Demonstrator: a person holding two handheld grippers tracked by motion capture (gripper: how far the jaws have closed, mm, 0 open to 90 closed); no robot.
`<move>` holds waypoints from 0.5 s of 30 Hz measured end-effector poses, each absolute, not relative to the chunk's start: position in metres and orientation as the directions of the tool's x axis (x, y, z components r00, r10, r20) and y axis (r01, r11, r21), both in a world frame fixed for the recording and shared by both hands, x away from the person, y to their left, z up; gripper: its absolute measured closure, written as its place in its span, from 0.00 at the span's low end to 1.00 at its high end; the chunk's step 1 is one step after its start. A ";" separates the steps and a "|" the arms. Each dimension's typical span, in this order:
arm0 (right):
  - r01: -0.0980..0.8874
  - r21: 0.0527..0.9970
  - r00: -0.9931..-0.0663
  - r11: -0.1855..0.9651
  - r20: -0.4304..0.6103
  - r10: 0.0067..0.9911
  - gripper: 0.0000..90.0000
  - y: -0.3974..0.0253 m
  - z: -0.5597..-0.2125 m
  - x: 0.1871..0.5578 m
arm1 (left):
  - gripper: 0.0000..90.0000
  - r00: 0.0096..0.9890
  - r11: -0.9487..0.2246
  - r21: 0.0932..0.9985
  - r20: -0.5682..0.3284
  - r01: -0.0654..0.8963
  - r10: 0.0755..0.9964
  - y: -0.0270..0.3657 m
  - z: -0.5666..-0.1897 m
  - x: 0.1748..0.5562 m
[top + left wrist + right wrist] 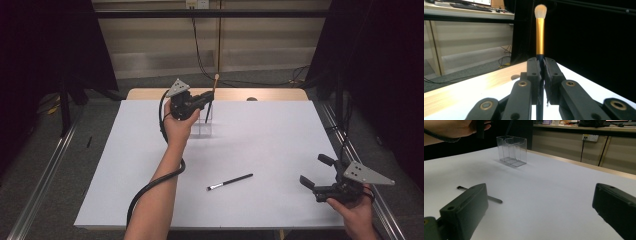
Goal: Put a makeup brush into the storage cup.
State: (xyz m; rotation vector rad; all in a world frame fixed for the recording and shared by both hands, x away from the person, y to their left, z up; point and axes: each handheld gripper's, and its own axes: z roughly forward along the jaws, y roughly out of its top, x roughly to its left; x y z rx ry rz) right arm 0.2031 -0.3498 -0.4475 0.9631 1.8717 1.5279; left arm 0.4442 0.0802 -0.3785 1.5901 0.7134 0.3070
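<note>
- Gold-ferruled makeup brush with a pale bristle tip and dark handle (540, 32) stands upright, pinched between my left fingers (540, 75), its lower end over or already in the clear plastic compartment holder (207, 121) at the far side of the white tabletop (270, 145); I cannot tell which.
- My right fingers (316, 172) sit spread wide and empty near the right edge.
- Slim black brush (230, 182) lies flat mid-tabletop, so I judge it is still to be picked up; roughly half is left.
</note>
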 end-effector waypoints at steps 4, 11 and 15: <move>0.191 0.976 -0.602 0.101 0.035 0.798 0.00 -0.350 -0.447 0.203 | 0.93 0.761 0.004 0.967 -0.202 0.254 0.616 0.081 -0.377 0.446; 0.190 0.977 -0.600 0.100 0.035 0.799 0.00 -0.350 -0.447 0.203 | 0.93 0.758 0.010 0.971 -0.193 0.240 0.623 0.081 -0.372 0.450; 0.190 0.976 -0.602 0.104 0.033 0.798 0.00 -0.350 -0.447 0.203 | 0.93 0.754 0.020 0.972 -0.194 0.234 0.628 0.084 -0.371 0.453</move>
